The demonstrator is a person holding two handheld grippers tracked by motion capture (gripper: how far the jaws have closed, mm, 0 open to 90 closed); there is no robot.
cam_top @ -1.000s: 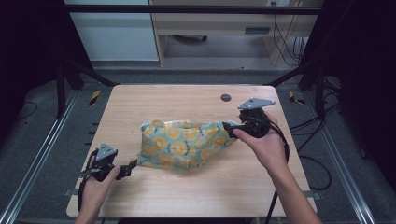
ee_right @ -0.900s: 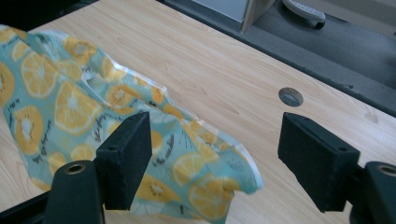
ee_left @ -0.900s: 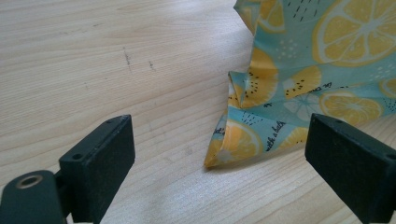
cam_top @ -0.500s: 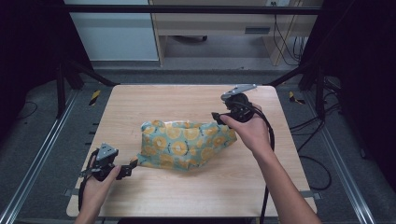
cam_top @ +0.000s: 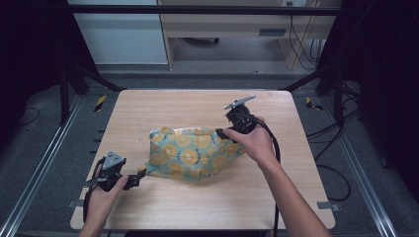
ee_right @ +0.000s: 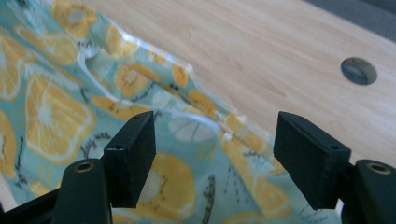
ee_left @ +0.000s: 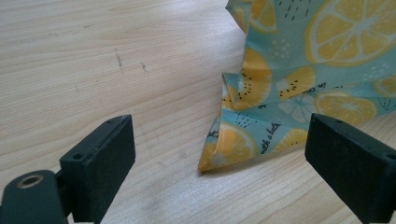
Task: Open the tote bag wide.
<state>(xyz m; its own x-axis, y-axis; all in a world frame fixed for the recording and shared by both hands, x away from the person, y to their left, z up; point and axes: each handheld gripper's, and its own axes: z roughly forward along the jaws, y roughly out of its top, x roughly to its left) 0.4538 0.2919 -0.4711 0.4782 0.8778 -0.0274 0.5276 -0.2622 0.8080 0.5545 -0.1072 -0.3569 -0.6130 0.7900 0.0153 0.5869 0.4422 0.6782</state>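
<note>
Lying mid-table, lemon-print bag, long axis 8-to-2 o'clock. Right gripper over its 2 o'clock end, jaws wide, nothing held. Left gripper wide, just off 8 o'clock corner; right nearer.

Small black script printed among the lemon slices on the cloth. Too blurred and broken to read. No other lettering legible.
</note>
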